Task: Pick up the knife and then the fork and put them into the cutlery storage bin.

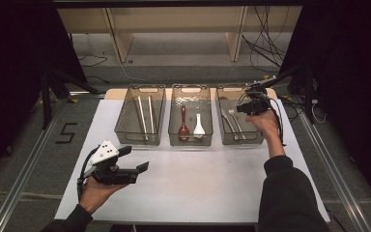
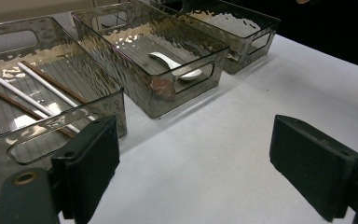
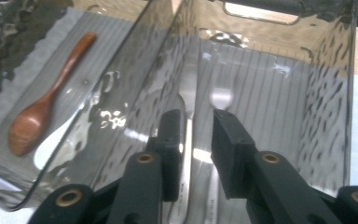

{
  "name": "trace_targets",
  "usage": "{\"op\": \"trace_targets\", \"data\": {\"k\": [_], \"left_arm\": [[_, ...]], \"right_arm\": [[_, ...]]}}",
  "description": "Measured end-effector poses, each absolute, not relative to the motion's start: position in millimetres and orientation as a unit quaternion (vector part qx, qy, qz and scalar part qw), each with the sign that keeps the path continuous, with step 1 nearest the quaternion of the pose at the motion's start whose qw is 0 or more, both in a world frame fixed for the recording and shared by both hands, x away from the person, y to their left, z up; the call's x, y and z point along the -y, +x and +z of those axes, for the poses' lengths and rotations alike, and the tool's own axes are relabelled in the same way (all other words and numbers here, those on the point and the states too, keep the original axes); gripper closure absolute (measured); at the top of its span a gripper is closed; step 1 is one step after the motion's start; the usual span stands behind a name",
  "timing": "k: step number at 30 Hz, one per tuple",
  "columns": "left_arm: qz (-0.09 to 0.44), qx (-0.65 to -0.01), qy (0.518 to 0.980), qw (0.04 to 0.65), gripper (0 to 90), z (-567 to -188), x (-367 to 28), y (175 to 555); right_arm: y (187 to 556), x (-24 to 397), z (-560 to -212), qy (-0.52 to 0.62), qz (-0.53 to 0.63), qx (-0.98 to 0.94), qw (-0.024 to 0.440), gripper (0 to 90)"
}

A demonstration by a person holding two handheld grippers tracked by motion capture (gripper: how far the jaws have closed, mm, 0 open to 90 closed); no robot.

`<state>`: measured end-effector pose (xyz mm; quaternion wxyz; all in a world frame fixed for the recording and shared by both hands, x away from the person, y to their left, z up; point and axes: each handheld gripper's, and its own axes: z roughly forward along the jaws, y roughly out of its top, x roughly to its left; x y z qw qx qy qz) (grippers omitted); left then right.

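Observation:
Three clear bins stand in a row on the white table (image 1: 198,188). The right bin (image 1: 232,141) holds a metal fork (image 3: 220,97) and another metal utensil (image 3: 188,99), both lying flat. My right gripper (image 1: 249,107) hangs over this bin, pointing down. In the right gripper view its jaws (image 3: 198,116) stand a little apart above the two handles and press on nothing. My left gripper (image 1: 135,158) is held above the table's front left, its jaws (image 2: 193,154) wide open with nothing between them.
The left bin (image 1: 118,128) holds several chopsticks (image 2: 32,95), white and brown. In the middle bin (image 1: 190,88) lie a wooden spoon (image 3: 42,112) and a white spoon (image 2: 177,65). Bare tabletop stretches in front of the bins. Shelving and cables stand beyond the table.

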<state>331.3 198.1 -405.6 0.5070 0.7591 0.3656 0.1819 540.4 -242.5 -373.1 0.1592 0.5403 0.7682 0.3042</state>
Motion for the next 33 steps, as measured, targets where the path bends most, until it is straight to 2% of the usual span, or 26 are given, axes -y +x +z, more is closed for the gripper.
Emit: {"op": "trace_targets", "data": {"k": [8,17,33], "left_arm": [[0.182,-0.367,0.759,0.507,15.2,-405.6,-198.3,331.3],[0.181,-0.368,0.759,0.506,15.2,-405.8,-198.3,331.8],[0.178,-0.368,0.76,0.504,15.2,-405.9,-197.7,333.4]], "right_arm": [[524.5,238.5,-366.6,0.525,0.332,-0.769,0.15,56.4],[483.8,230.0,-362.6,0.497,0.393,-0.758,0.153,37.2],[412.4,214.8,-366.0,0.443,0.448,-0.759,0.161,30.7]]}}
